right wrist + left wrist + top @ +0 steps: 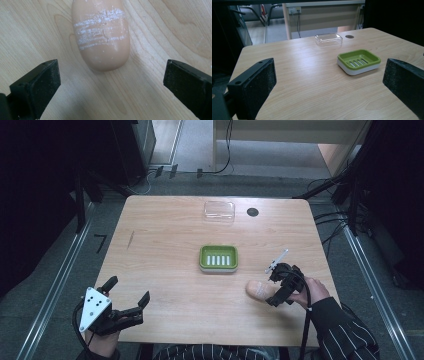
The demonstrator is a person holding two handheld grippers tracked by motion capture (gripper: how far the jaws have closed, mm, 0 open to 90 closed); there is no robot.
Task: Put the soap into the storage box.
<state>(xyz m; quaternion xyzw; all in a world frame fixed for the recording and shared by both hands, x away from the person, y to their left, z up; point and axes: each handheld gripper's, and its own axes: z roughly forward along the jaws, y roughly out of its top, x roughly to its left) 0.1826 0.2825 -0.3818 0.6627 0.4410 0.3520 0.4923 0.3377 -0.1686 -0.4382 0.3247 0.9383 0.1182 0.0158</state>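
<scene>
A green soap dish (218, 258) with a white base sits at the table's middle; in the left gripper view the soap dish (358, 61) lies ahead and to the right. A peach oval soap bar (259, 290) lies on the wood at the front right. My right gripper (276, 289) is just right of it, open, jaws wide. In the right gripper view the soap bar (101, 35), scored with white scratches, lies just beyond the jaws, untouched. My left gripper (129, 292) stands open at the front left corner, holding nothing.
A clear plastic lid (219, 211) rests near the table's far edge, with a dark round hole (252, 212) beside it. In the left gripper view the lid (328, 39) lies beyond the dish. Cables and dark stands surround the table (160, 245).
</scene>
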